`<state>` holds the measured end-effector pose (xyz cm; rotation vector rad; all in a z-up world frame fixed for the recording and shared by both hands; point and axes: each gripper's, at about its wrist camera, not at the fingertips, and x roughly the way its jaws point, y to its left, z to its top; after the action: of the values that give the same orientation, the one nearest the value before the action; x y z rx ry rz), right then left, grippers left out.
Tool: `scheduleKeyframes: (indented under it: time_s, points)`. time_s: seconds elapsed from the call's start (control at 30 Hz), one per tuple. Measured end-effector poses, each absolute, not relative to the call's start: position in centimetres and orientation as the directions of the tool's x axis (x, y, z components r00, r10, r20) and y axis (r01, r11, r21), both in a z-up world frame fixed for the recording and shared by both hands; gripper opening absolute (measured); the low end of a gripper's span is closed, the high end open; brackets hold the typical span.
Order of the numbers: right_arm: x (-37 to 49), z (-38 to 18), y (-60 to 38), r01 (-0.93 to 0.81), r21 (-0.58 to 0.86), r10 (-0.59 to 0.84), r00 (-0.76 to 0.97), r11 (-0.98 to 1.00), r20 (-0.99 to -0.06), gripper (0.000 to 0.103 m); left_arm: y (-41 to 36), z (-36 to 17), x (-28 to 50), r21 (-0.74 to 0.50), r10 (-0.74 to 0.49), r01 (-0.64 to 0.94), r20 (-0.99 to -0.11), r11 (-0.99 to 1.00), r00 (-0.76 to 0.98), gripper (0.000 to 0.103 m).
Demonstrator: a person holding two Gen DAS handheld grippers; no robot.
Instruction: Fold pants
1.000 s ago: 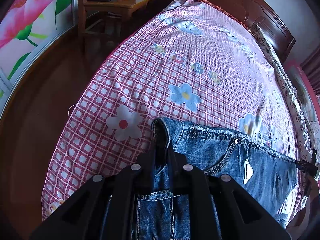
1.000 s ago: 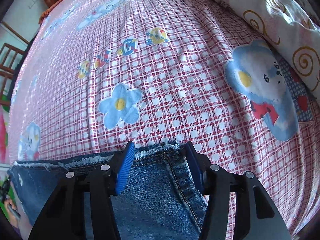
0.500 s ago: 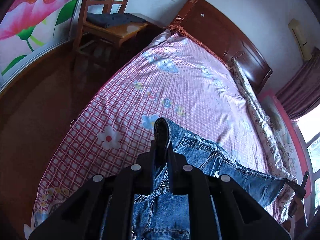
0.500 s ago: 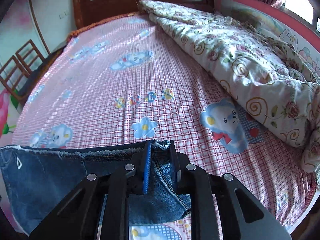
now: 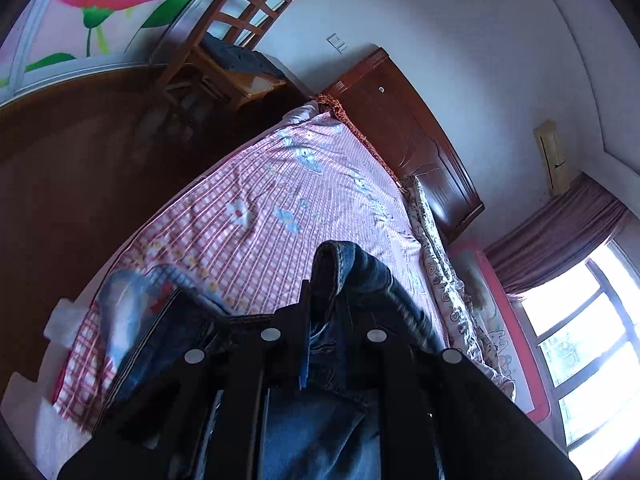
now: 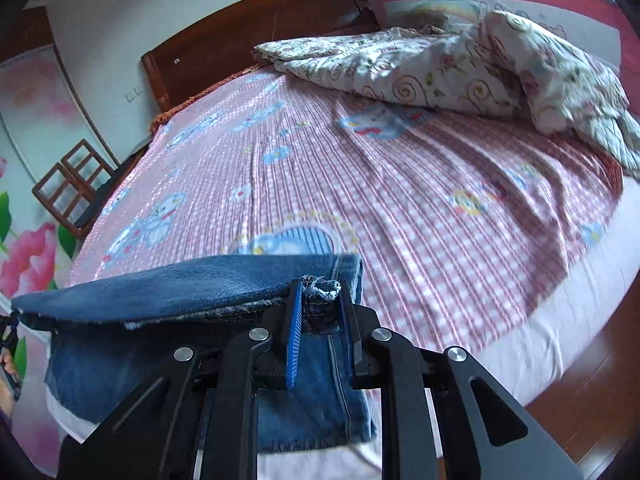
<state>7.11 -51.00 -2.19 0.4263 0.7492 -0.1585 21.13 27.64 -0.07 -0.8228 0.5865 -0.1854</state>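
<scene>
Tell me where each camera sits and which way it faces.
Left wrist: on the left tool, shut on jeans, facing headboard and chair.
Right wrist: on the right tool, shut on the jeans' frayed edge, facing the quilt; a hand shows at the left edge.
Shared: jeans, checked sheet, headboard, chair.

both wrist views close above jeans (image 5: pixel 336 280), sharing bed (image 6: pixel 400 200).

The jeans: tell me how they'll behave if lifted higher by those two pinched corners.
The jeans will probably sag, since the denim already droops between the right gripper and left gripper. They look fairly heavy and thick. The bunched, frayed hem seems unlikely to slip.
</scene>
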Motion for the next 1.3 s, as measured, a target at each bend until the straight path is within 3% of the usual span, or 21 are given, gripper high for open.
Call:
scheduleKeyframes:
  time_s: [0.2,0.4,0.53,0.57,0.67,0.77,0.8,0.9,1.03,1.3]
  points:
    - [2.6,-6.8,-49.7,0.352,0.383,0.016,0.717,0.854,-0.697,0.016,27.8,-3.1,17.4,-0.688,-0.357,-0.108,-0.496,0.717,0.792,0.011]
    - [0.2,-5.4,-49.7,0.356,0.418,-0.001,0.762,0.836,-0.647,0.016,29.1,-4.5,15.5,-0.742,-0.356,-0.135,-0.463,0.657,0.812,0.011]
    - [0.4,-8.0,-49.8,0.354,0.393,0.043,0.694,0.849,-0.719,0.017,29.7,-5.3,15.7,-0.709,-0.347,-0.15,-0.504,0.689,0.791,0.013]
    - [0.5,-9.3,-49.6,0.354,0.381,0.057,0.664,0.854,-0.745,0.019,29.9,-5.7,15.6,-0.682,-0.318,-0.176,-0.533,0.71,0.784,0.012]
    - [-0.4,-10.3,-50.1,0.435,0.419,0.048,0.647,0.797,-0.761,0.055,31.5,-6.6,14.7,-0.632,-0.234,-0.266,-0.594,0.728,0.77,0.012]
    - [-1.9,-9.6,-50.3,0.494,0.443,0.027,0.644,0.748,-0.764,0.056,33.3,-6.3,13.1,-0.623,-0.181,-0.307,-0.596,0.719,0.782,0.014]
    - [-2.4,-9.3,-50.4,0.515,0.455,0.014,0.651,0.726,-0.759,0.056,33.2,-5.9,12.8,-0.598,-0.169,-0.307,-0.608,0.741,0.776,0.016]
    - [-3.8,-8.2,-50.9,0.545,0.538,0.001,0.702,0.642,-0.712,0.056,31.4,-4.9,11.9,-0.537,-0.166,-0.282,-0.64,0.795,0.75,0.038]
    - [-2.4,-8.1,-49.7,0.506,0.592,0.085,0.71,0.627,-0.699,0.056,29.4,-5.0,10.7,-0.571,-0.219,-0.26,-0.636,0.779,0.74,0.06]
    - [0.3,-7.2,-45.0,0.406,0.593,0.185,0.696,0.696,-0.694,0.056,27.5,-8.9,10.9,-0.769,-0.399,-0.302,-0.573,0.563,0.715,0.06]
